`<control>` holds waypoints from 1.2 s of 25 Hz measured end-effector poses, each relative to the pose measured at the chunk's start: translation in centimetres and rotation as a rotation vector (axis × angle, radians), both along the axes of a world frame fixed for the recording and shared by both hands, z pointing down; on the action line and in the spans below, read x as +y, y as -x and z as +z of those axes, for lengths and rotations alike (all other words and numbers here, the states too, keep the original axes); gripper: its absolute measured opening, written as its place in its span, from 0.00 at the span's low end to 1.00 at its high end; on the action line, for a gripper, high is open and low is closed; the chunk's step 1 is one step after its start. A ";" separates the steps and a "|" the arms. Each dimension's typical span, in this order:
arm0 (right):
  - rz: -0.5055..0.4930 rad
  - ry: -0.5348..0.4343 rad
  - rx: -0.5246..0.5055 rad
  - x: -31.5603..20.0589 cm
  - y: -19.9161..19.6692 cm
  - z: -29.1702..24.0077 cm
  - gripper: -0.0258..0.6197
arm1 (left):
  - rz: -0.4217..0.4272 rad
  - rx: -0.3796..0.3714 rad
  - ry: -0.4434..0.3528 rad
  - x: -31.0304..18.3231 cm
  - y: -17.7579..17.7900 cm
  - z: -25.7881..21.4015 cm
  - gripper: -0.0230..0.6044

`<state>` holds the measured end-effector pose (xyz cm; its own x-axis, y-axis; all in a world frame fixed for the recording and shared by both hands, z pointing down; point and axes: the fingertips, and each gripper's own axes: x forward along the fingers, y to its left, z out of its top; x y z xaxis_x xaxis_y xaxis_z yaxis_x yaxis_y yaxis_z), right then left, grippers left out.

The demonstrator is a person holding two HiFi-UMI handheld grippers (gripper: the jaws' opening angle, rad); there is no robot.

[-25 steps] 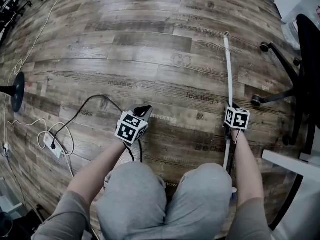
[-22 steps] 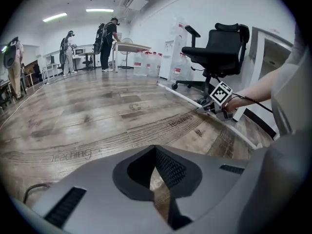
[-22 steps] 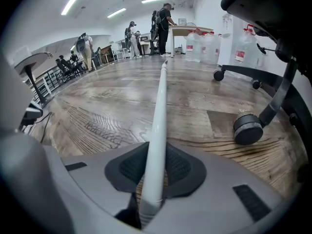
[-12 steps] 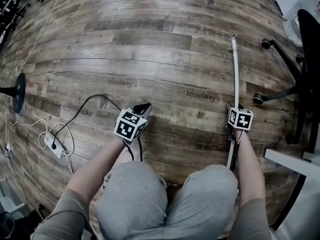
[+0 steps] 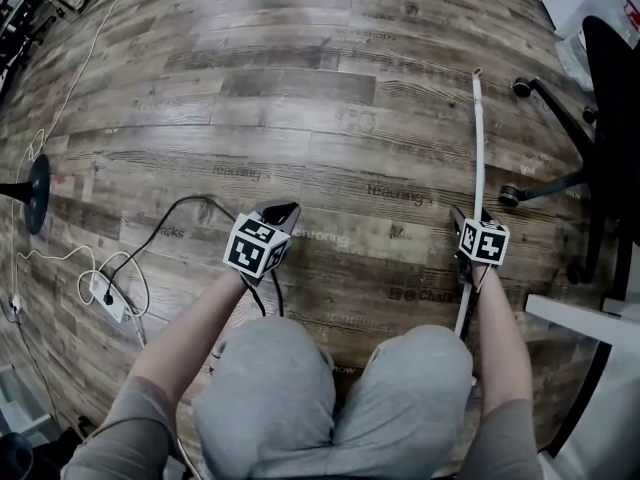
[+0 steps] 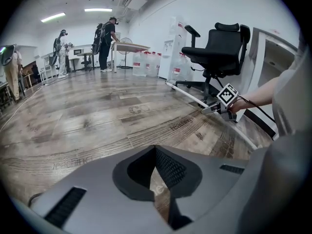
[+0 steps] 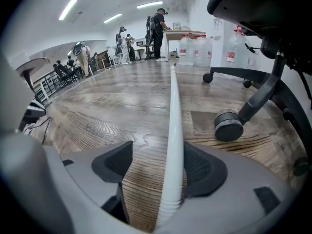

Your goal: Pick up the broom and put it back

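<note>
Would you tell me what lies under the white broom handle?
Bare wood-plank floor shows beneath the broom handle. The right gripper straddles it; its jaws have just been opening. Its lower end, and the floor there, is covered by the person's knee.

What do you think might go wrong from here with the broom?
The right tongs have just been opening, with the broom handle loose between them, so it may roll or slip aside. The long handle lies near the chair caster; swinging it up might knock it.
</note>
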<state>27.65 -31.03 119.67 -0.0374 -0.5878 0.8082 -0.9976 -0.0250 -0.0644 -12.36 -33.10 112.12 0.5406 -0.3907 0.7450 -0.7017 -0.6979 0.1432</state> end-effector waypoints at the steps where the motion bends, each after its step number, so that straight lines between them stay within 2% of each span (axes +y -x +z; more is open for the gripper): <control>1: 0.005 -0.002 0.000 0.1 -0.1 0.0 0.53 | 0.001 0.002 -0.003 -0.1 0.0 -0.1 0.06; 5: 0.028 -0.018 -0.010 0.3 -0.1 -0.2 0.57 | -0.004 0.008 -0.001 -0.1 0.1 0.1 0.06; 11: -0.053 -0.069 0.007 -0.1 2.2 -1.6 0.60 | -0.001 0.018 0.004 0.5 0.2 0.3 0.06; 16: -0.049 -0.102 -0.009 -0.4 2.9 -5.5 0.60 | -0.016 0.028 -0.015 -0.2 0.8 -2.4 0.06; 21: -0.044 -0.109 -0.050 1.3 4.4 -13.3 0.59 | -0.020 0.025 -0.017 0.0 1.4 -9.3 0.06; 27: -0.066 -0.103 -0.128 4.8 7.2 -25.4 0.58 | -0.039 0.034 -0.031 1.0 2.4 -21.4 0.06; 28: -0.071 -0.101 -0.131 5.4 7.5 -27.6 0.56 | -0.042 0.037 -0.030 1.3 2.5 -23.6 0.06; 30: -0.075 -0.102 -0.136 6.5 8.1 -32.2 0.42 | -0.047 0.043 -0.030 1.8 2.7 -28.0 0.06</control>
